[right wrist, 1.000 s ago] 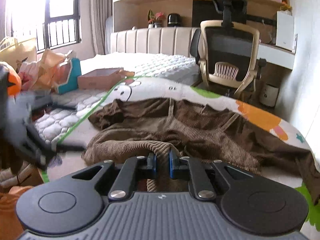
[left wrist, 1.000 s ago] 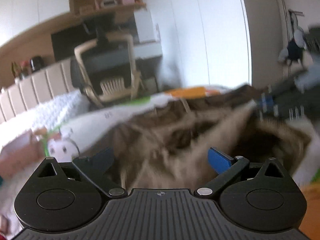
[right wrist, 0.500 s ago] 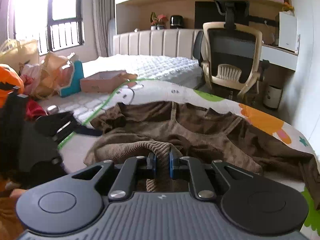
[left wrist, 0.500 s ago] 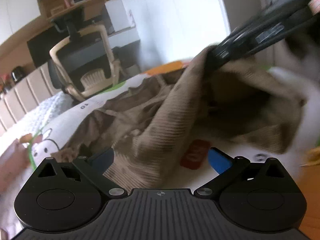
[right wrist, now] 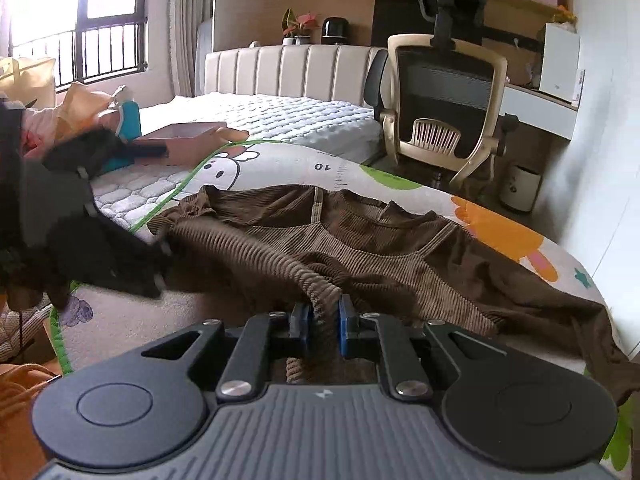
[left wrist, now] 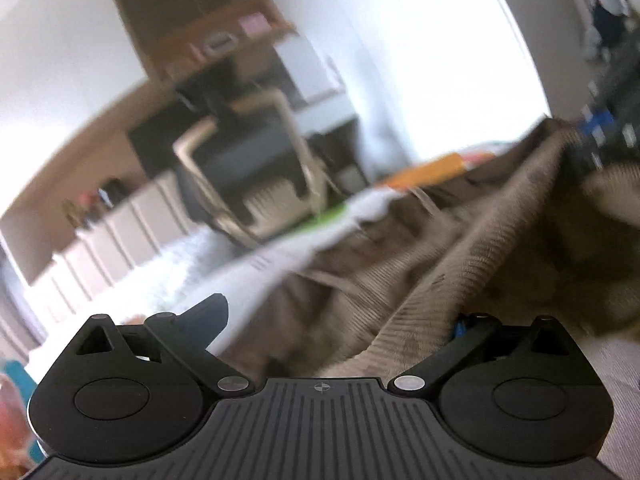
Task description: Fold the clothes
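Up close, the right gripper (right wrist: 323,317) was pinching a rolled, ribbed edge of the brown garment (right wrist: 360,240), its blue pads (right wrist: 343,322) pressed against the fabric from both sides. From that clamp a thick rolled fold ran left toward the left gripper (right wrist: 120,264), a dark, blurred shape low over the mat at the garment's near left edge. In the left wrist view the left gripper (left wrist: 340,316) had its fingers spread wide, one blue fingertip (left wrist: 208,312) bare at the left and the other mostly buried under a ridge of the brown garment (left wrist: 460,264) that lay across the gap. Whether it touched the cloth with both fingers could not be told through the motion blur.

The rest of the garment lay spread on a white play mat (right wrist: 280,164) printed with cartoon animals, a green border and an orange shape, its far sleeve trailing off to the right. Beyond the mat sat a quilted mattress (right wrist: 288,116) with a padded headboard (right wrist: 296,68). An open pink box (right wrist: 188,140) rested on the mattress beside a teal item (right wrist: 130,120) and a heap of clothes (right wrist: 76,108); the box's contents could not be seen. A beige office chair (right wrist: 448,92) stood by a desk (right wrist: 536,104), with a small white bin (right wrist: 520,188) under it.
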The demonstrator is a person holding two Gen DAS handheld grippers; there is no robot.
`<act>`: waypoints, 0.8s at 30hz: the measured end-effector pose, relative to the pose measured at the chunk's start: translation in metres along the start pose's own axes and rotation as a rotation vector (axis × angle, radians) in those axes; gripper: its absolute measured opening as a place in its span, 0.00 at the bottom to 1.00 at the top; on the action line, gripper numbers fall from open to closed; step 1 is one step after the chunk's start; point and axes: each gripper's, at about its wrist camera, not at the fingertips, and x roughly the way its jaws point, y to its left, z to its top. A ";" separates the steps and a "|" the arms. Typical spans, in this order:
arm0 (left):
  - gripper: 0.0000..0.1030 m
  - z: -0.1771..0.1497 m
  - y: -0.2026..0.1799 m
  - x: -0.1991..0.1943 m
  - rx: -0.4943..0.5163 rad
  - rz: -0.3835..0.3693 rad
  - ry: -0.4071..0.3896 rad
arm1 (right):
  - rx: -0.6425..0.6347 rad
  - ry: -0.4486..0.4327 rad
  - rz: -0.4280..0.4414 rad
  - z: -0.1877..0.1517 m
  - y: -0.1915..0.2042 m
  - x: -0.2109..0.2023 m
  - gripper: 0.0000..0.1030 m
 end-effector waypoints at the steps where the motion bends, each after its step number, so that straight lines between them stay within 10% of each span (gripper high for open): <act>1: 1.00 0.005 0.004 -0.006 -0.002 0.022 -0.023 | 0.003 -0.005 0.002 0.000 -0.001 -0.001 0.12; 10: 1.00 0.041 0.030 -0.047 0.026 0.116 -0.164 | -0.096 -0.078 -0.090 0.002 0.005 -0.023 0.37; 18: 1.00 0.026 0.046 -0.007 -0.055 0.079 -0.010 | -0.087 0.044 0.281 -0.006 0.035 -0.021 0.45; 24: 1.00 0.006 0.041 0.000 -0.088 -0.014 0.060 | -0.328 0.175 0.366 -0.023 0.084 0.020 0.45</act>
